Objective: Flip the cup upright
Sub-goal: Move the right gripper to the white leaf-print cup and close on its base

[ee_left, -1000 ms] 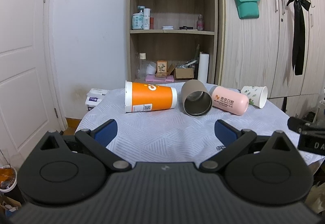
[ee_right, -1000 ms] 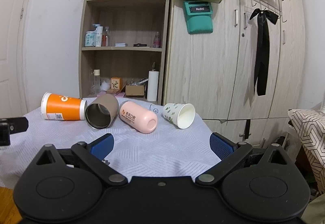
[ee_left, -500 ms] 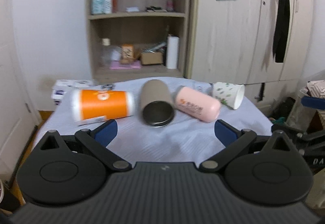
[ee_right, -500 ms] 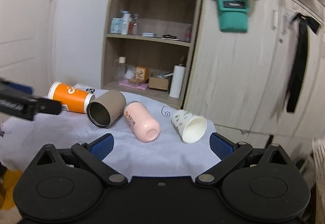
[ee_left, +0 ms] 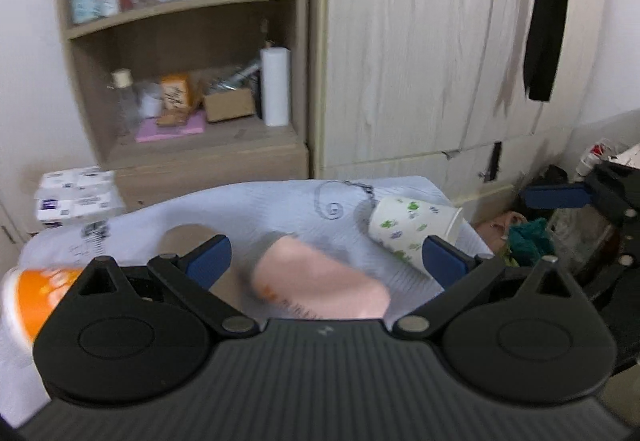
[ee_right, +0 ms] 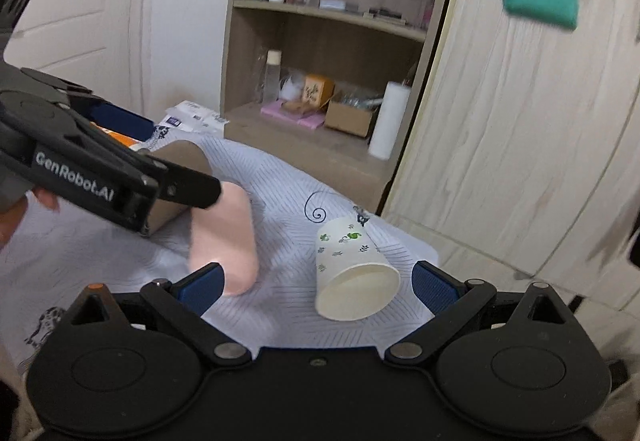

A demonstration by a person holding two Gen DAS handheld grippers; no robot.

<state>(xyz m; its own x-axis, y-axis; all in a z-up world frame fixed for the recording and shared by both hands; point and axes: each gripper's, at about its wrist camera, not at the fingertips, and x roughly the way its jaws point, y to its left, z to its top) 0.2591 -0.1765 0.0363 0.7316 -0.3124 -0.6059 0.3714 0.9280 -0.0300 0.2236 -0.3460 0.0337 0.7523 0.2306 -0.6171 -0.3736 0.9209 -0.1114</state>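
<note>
- The white paper cup with green leaf print [ee_right: 352,269] lies on its side at the near right corner of the white tablecloth [ee_right: 288,197], long axis roughly level, open mouth turned toward the right wrist camera and base toward the wardrobe [ee_right: 520,129].
- The right gripper [ee_right: 316,281] hovers over it, jaws spread wide, the mouth of the cup between the blue pads and touching neither.
- The left gripper [ee_left: 326,255] is likewise wide apart and empty, above the pink tumbler [ee_left: 320,283], which lies on its side.
- A brown cup [ee_right: 180,177] and an orange cup [ee_left: 36,293] lie further left.
</note>
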